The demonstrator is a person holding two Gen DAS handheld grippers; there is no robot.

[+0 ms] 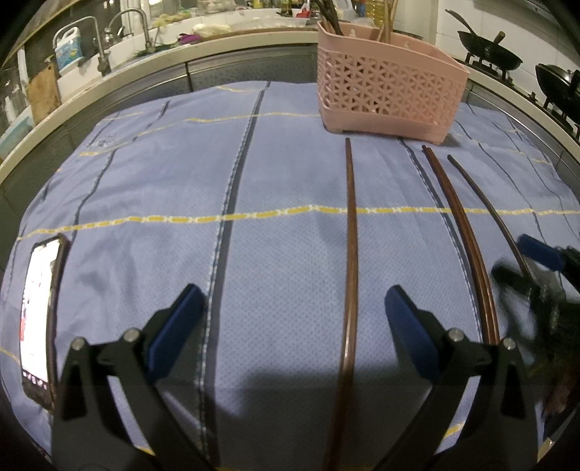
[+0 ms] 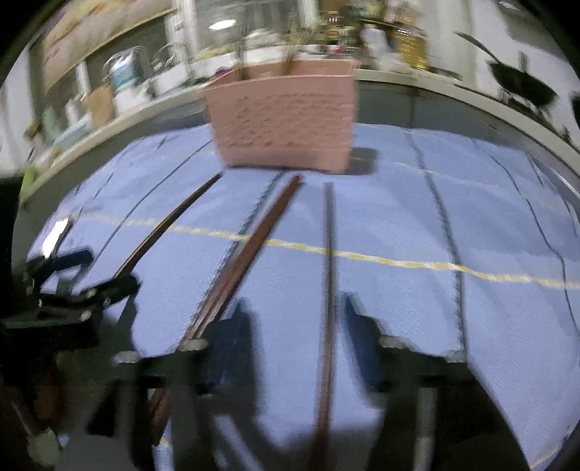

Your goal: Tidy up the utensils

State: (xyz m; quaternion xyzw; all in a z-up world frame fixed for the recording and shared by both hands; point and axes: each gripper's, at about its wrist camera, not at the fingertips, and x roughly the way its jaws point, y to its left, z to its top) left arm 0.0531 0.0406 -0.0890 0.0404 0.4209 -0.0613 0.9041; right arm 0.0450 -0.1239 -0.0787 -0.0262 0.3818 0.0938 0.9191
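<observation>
Several dark brown chopsticks lie lengthwise on the blue cloth (image 1: 282, 188). One single chopstick (image 1: 351, 253) lies between my left gripper's (image 1: 295, 308) open blue-padded jaws. A touching pair (image 1: 460, 232) and another single chopstick (image 1: 489, 213) lie to its right. My right gripper (image 2: 293, 319) is open, low over the cloth, with the single chopstick (image 2: 329, 271) between its fingers; the pair (image 2: 250, 250) lies just left of it. It shows blurred at the right edge of the left wrist view (image 1: 533, 268). A pink perforated utensil basket (image 1: 384, 87) holding chopsticks stands at the far edge, also in the right wrist view (image 2: 286, 116).
A phone (image 1: 38, 319) with a lit screen lies on the cloth at the left. Behind the table runs a counter with a sink and tap (image 1: 127, 32) and woks (image 1: 489, 50) on a stove at the right. My left gripper shows at left in the right wrist view (image 2: 72, 286).
</observation>
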